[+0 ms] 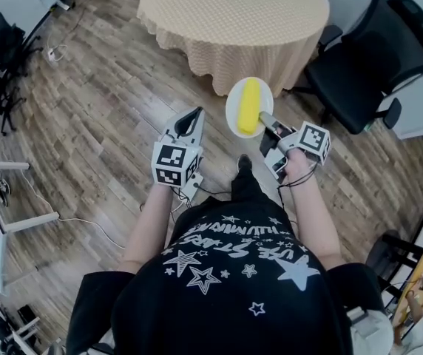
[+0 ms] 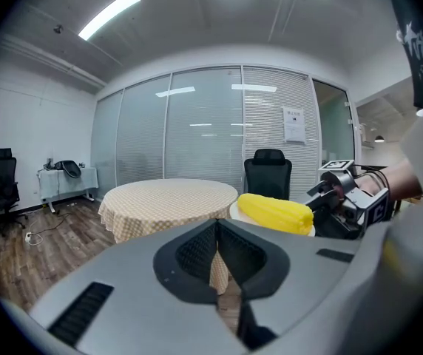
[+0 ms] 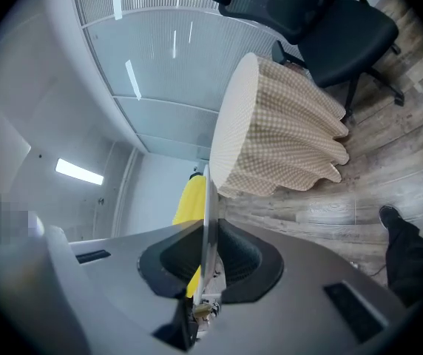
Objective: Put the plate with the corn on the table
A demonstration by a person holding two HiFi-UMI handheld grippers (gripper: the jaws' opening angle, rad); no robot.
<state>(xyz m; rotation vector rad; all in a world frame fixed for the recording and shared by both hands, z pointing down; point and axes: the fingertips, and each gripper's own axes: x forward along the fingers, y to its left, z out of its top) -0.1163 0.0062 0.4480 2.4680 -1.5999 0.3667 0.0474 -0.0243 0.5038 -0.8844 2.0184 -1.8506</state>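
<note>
While the right tongs (image 1: 269, 124) pinch the near rim of the white plate (image 1: 234, 117), the plate hangs in the air over the wooden floor (image 1: 108, 124), close to the round desk (image 1: 234, 13) with its checked cloth but not on it. The yellow corn cob (image 1: 249, 106) lies lengthwise across the plate's middle.

From the right gripper view the plate is seen edge-on, a thin pale line clamped between the two jaws. The corn shows there only as a yellow strip on the plate's left side, largely hidden by plate and jaw.

The left tongs (image 1: 195, 115) are pressed together with nothing between them, held just left of the plate and apart from it. In the left gripper view the corn covers most of the plate, leaving only a sliver of rim.

A black office chair (image 1: 374, 58) stands right of the desk. The person's torso fills the lower head view and hides the legs; one dark shoe (image 1: 245, 163) shows.
</note>
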